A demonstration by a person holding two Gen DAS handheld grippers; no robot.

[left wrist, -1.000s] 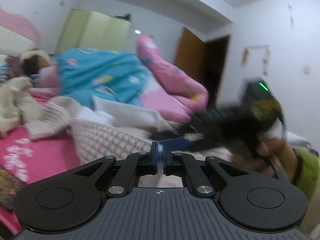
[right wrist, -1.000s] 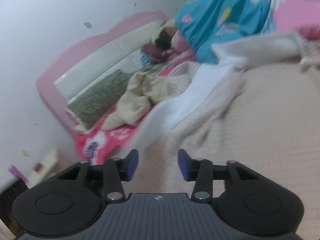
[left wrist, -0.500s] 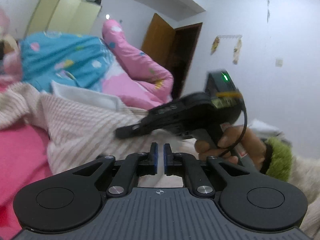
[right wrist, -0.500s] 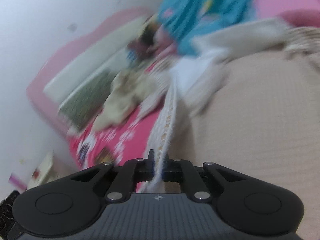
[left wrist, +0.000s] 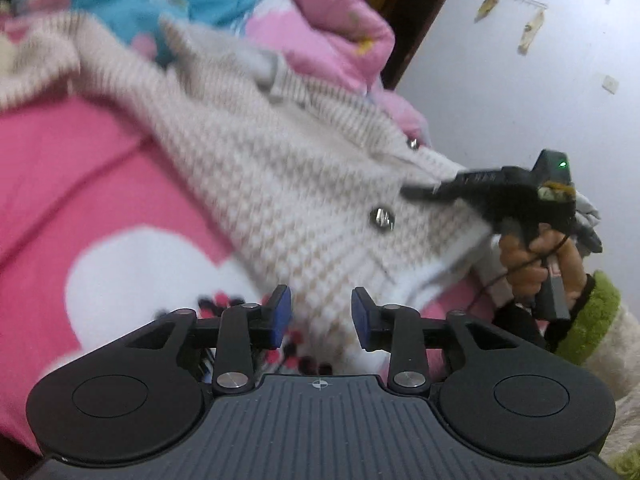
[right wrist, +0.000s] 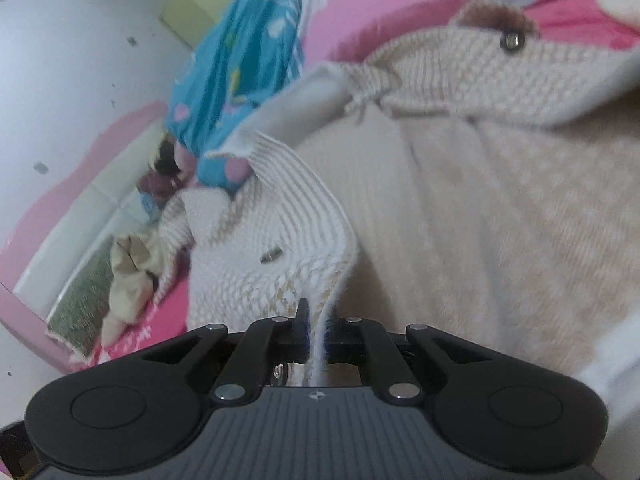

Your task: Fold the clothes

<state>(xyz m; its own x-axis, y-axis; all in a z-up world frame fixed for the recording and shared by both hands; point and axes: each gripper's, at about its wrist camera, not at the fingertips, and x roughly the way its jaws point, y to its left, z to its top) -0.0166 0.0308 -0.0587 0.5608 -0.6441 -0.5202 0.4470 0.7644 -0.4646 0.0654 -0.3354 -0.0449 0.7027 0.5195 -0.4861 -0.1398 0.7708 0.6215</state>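
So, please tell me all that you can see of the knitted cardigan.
The cardigan is a thick beige-and-white knit with ribbed edges and metal buttons. It lies spread and rumpled on the pink bedding. The right gripper pinches its edge. The left gripper is opening, with fabric between its jaws, not pressed.

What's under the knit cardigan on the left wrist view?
The cardigan lies on a pink bedsheet with a white heart print, bare beside it. Behind it sit blue and pink quilts. Whatever lies beneath the cardigan itself is covered.
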